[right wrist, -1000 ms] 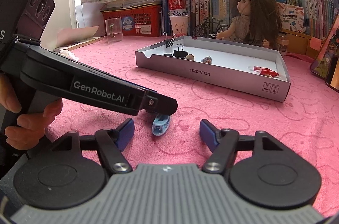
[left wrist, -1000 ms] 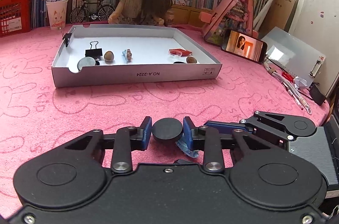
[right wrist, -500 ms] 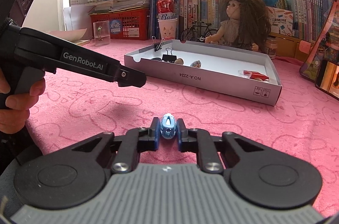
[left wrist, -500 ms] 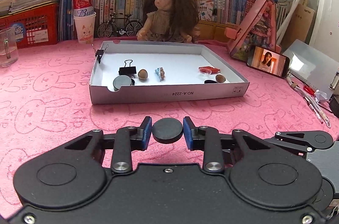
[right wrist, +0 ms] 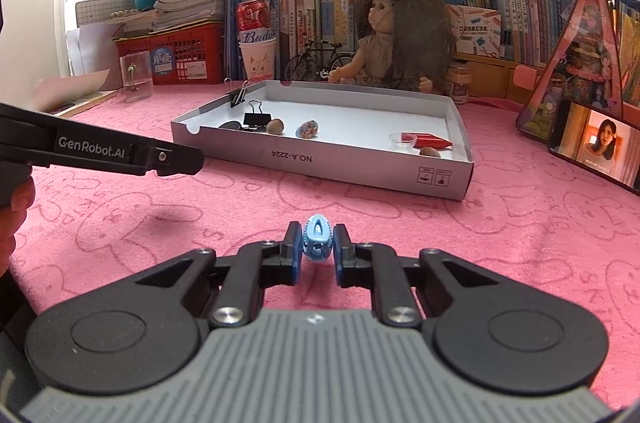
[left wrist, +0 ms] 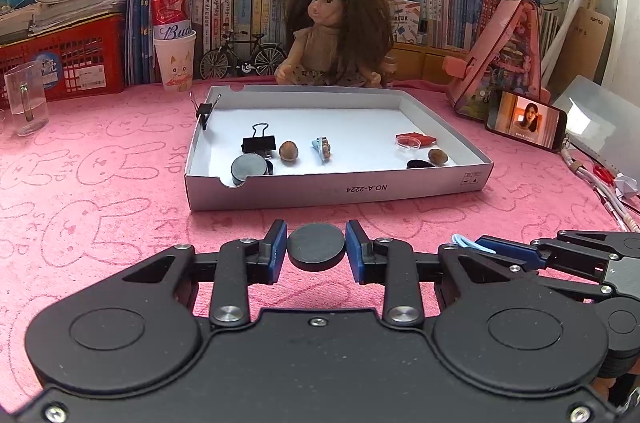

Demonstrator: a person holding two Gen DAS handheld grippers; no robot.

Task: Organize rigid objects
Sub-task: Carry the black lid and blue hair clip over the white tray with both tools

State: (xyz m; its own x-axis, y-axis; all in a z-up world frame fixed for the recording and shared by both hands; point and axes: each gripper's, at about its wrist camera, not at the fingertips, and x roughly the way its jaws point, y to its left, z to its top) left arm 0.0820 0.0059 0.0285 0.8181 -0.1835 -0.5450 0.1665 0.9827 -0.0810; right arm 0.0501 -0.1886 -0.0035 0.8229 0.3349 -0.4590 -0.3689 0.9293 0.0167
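Note:
A flat black disc point(left wrist: 316, 245) sits pinched between the blue pads of my left gripper point(left wrist: 316, 250), above the pink cloth in front of the white cardboard tray point(left wrist: 336, 188). My right gripper point(right wrist: 316, 250) is shut on a small light-blue clip point(right wrist: 317, 237), held upright over the cloth. The right gripper's fingers point(left wrist: 504, 250) show at the lower right of the left wrist view, the blue clip point(left wrist: 463, 241) at their tip. The tray point(right wrist: 320, 159) holds a black binder clip point(left wrist: 259, 142), another black disc point(left wrist: 249, 169), two brown nuts point(left wrist: 289, 150), a small blue clip point(left wrist: 322, 148) and a red piece point(left wrist: 414, 139).
A doll point(left wrist: 336, 35) sits behind the tray, before rows of books. A paper cup with a red can point(left wrist: 174, 59) and a clear glass mug point(left wrist: 26, 99) stand at the back left. A phone point(left wrist: 525, 119) leans at the right beside cables point(left wrist: 600, 179). The left tool's arm point(right wrist: 104, 153) reaches in from the left.
My right gripper has shut on the blue clip, which lay on the cloth between its open fingers, and lifted it. Both views have tilted upward. The left gripper keeps the black disc.

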